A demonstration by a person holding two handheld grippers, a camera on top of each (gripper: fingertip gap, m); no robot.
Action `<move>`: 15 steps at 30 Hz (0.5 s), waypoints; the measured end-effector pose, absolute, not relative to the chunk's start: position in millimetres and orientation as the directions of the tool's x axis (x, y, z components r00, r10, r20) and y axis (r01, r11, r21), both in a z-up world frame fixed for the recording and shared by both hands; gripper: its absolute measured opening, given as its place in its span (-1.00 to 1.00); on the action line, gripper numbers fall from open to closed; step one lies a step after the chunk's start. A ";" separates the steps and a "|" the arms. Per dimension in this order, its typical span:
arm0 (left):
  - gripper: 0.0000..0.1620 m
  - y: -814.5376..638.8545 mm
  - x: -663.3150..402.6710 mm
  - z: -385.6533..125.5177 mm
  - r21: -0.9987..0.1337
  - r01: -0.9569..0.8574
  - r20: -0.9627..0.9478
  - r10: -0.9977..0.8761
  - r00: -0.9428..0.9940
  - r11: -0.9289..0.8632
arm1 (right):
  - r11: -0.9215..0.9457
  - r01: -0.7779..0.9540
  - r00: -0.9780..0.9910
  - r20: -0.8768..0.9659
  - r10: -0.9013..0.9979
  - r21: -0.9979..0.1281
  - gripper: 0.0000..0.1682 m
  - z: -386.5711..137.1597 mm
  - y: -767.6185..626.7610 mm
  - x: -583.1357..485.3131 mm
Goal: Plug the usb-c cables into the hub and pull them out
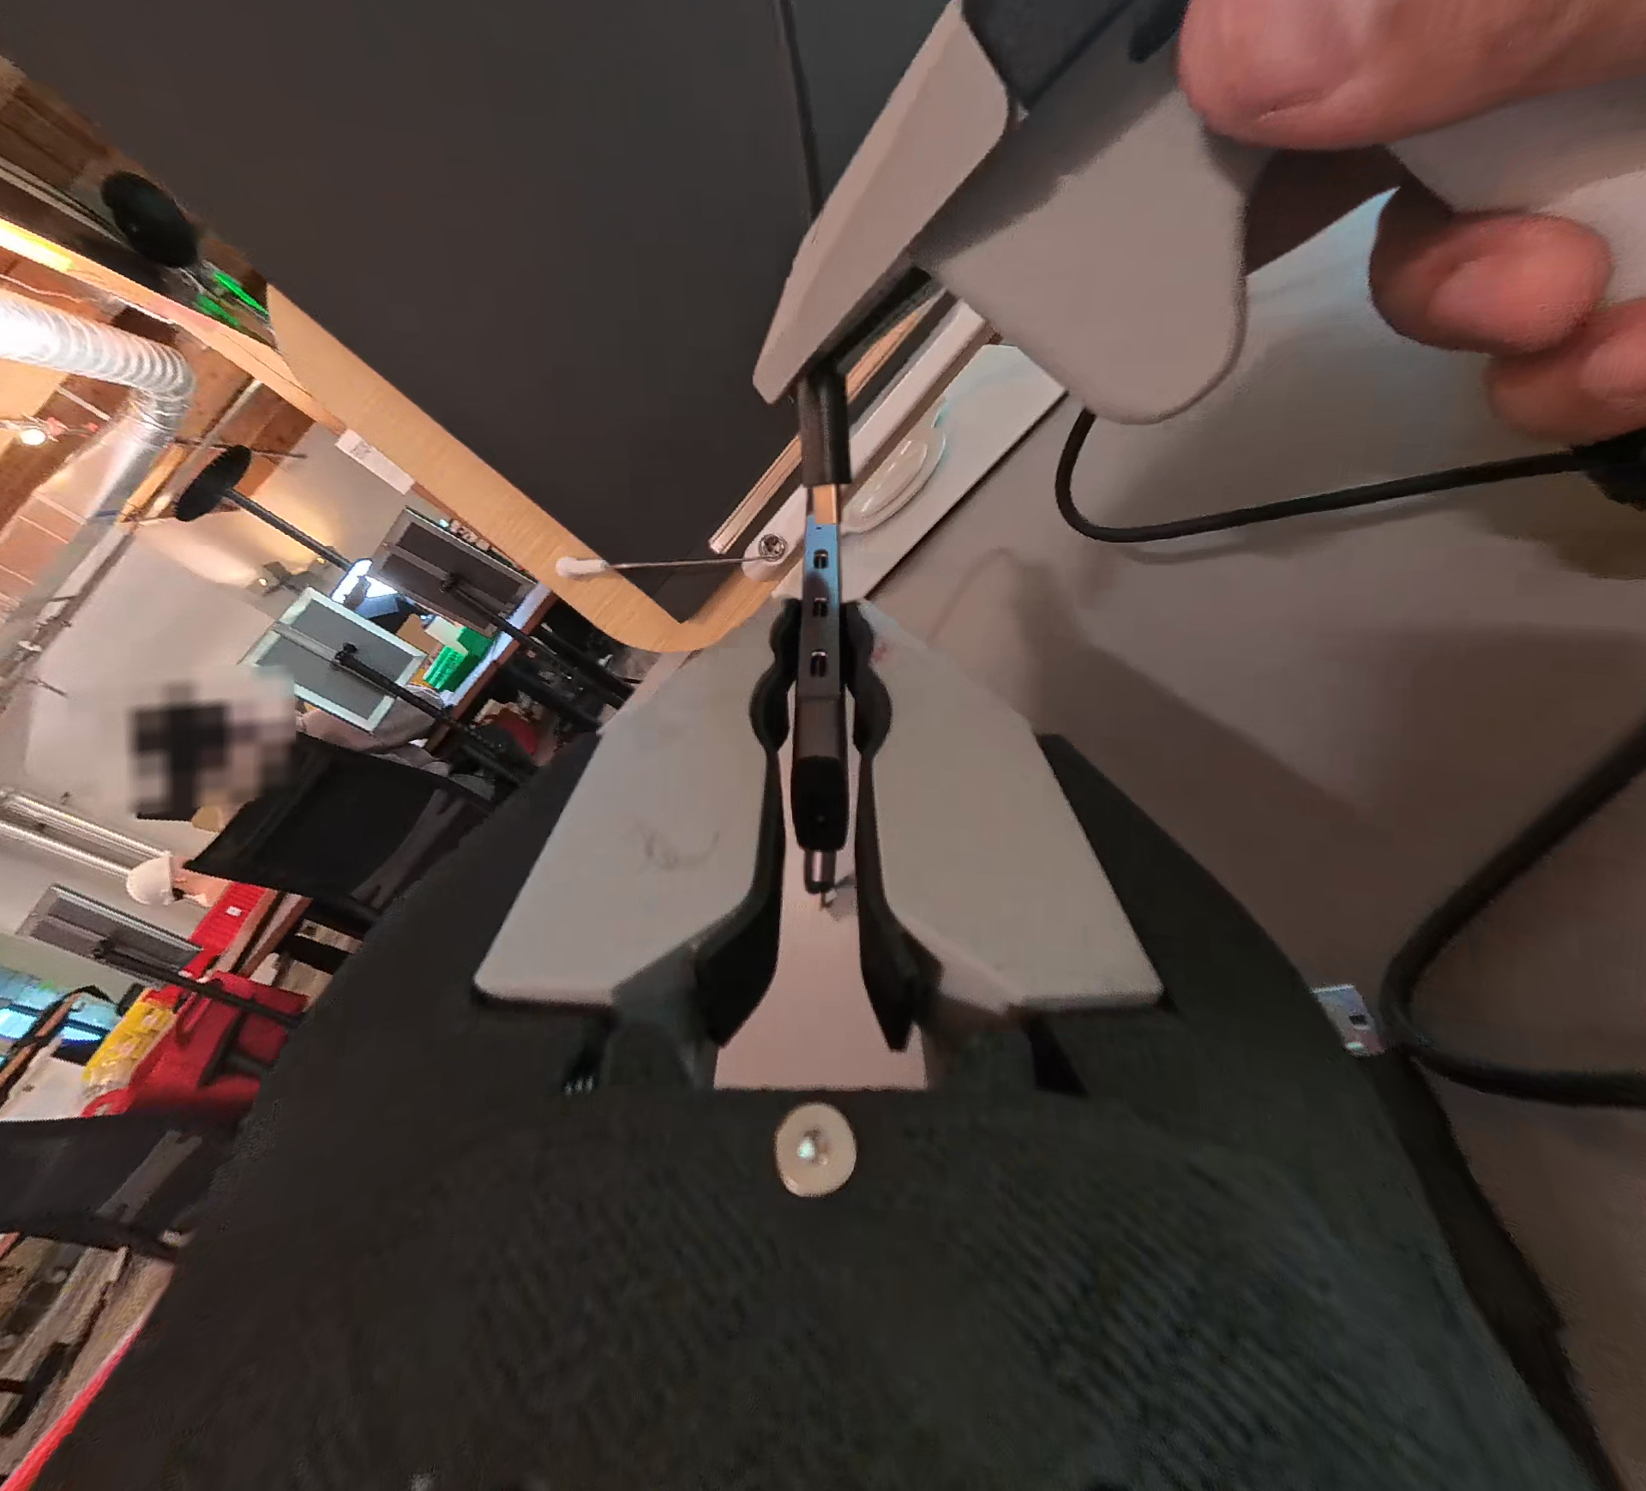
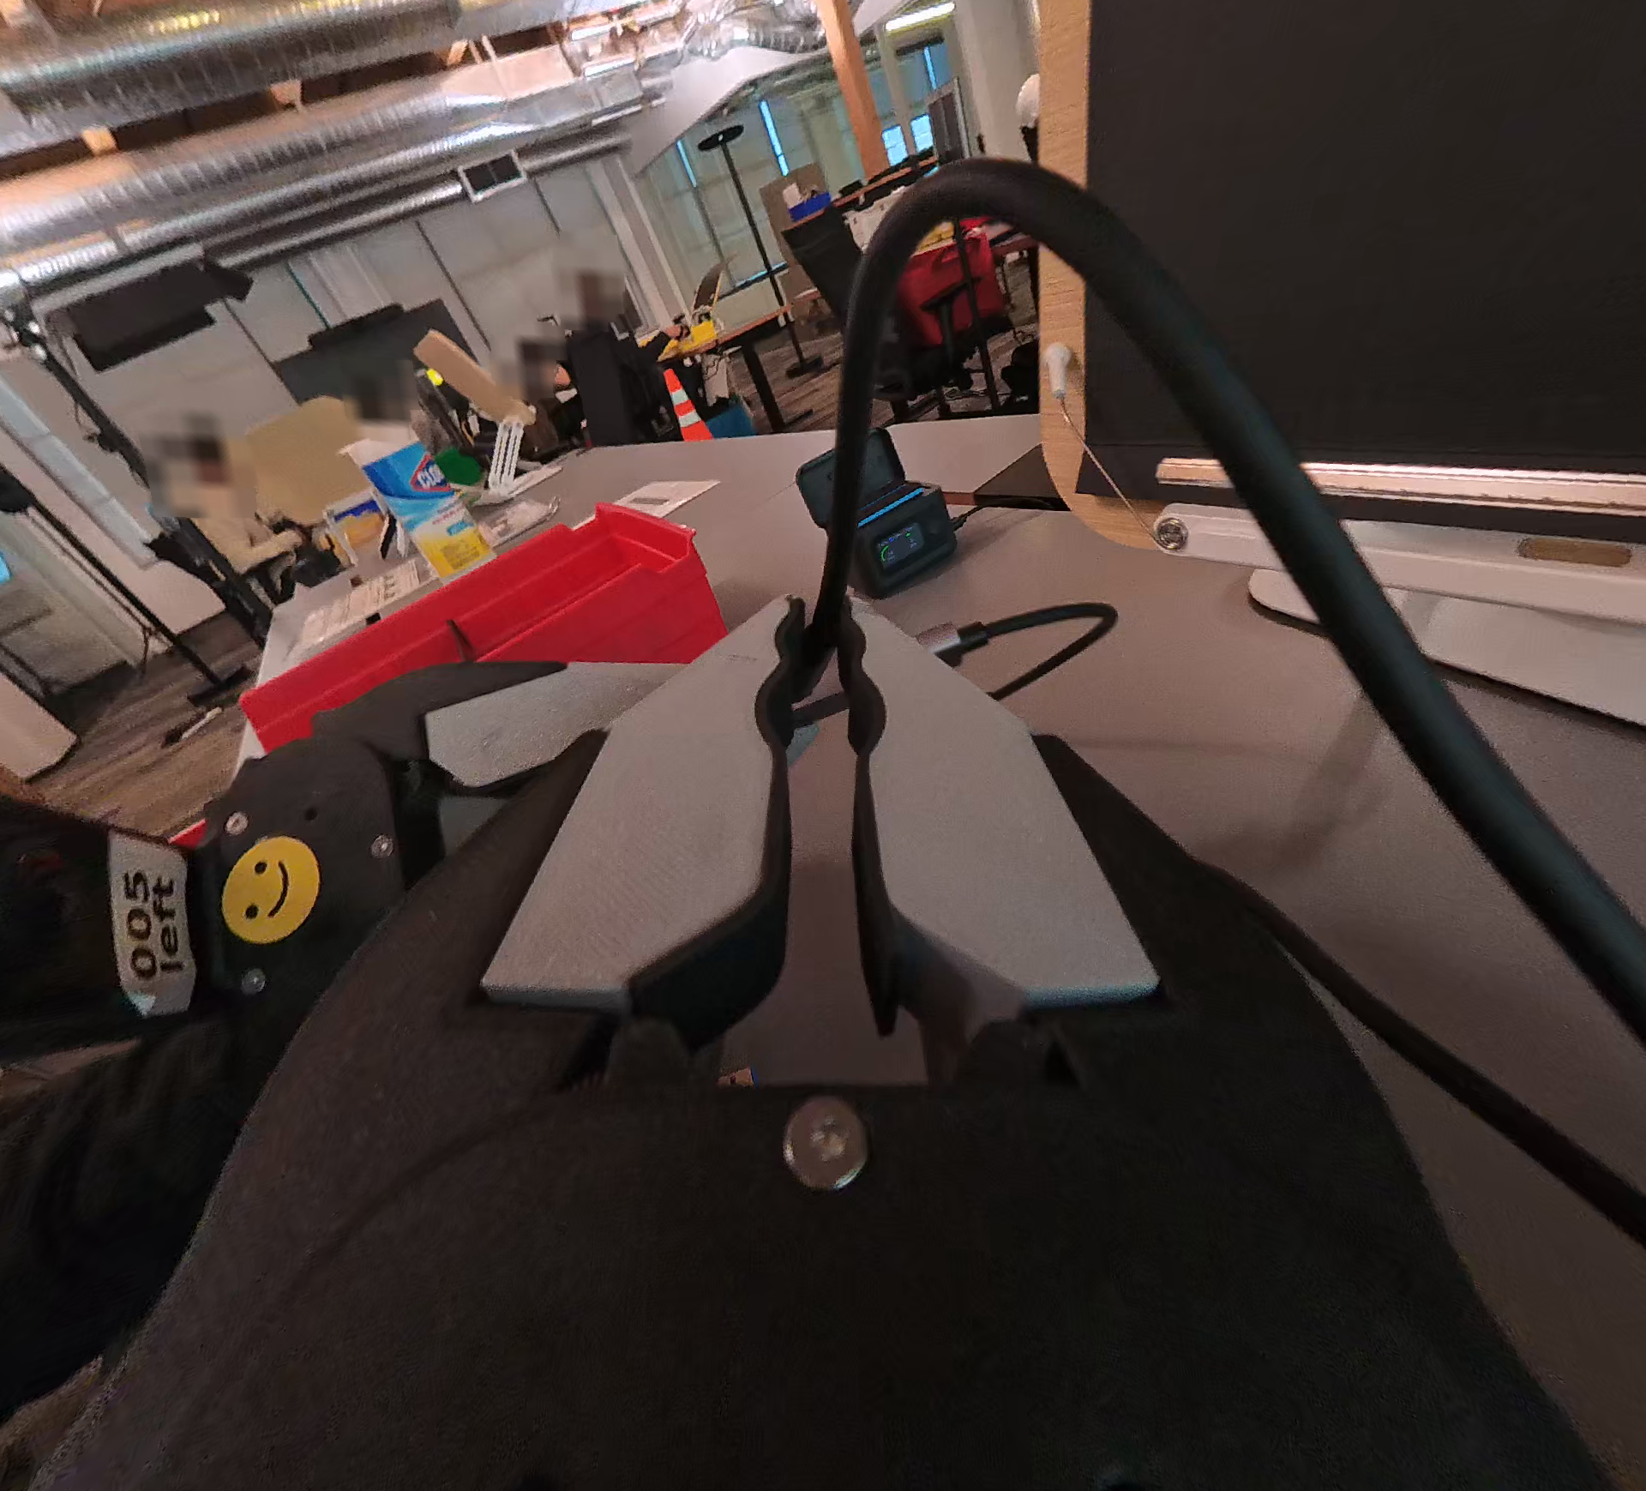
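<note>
- Left gripper (image 1: 818,646), grey-fingered with black pads, is clamped tight on the slim dark metal hub (image 1: 819,638), held edge-on with its row of small slots facing the camera.
- Right gripper (image 1: 824,415) comes in from above, pinched shut on the black plug (image 1: 821,437) of the thick black usb-c cable (image 2: 1247,415); the plug tip sits right at the hub's end.
- Seated or only touching? Cannot tell from here.
- Progress call: mid-cycle on one plug, and the other slots in view look empty.
- A second thin black cable with a silver plug (image 2: 957,636) lies loose on the grey table (image 2: 1158,736), untouched.
- Room: the dark wood-edged panel (image 2: 1336,157) stands close on the right, the red plastic bin (image 2: 570,593) on the left; open air above for a straight pull.
</note>
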State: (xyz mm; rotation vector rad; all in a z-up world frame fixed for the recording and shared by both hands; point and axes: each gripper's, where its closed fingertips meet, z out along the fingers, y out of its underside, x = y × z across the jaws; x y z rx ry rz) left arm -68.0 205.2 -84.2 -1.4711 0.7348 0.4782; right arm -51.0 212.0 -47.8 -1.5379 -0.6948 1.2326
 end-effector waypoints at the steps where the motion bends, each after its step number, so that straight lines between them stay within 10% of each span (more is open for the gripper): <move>1: -0.91 204.6 -66.9 -82.5 -0.705 -0.705 -0.708 -0.136 0.693 0.076 | -0.338 -0.155 0.325 -0.371 0.870 -0.928 -0.96 -48.3 214.1 -49.7; 15: -0.91 206.0 -66.5 -77.2 -0.689 -0.722 -0.724 -0.087 0.684 0.060 | -0.345 -0.242 0.365 -0.414 0.834 -0.907 -0.97 -46.3 211.0 -52.8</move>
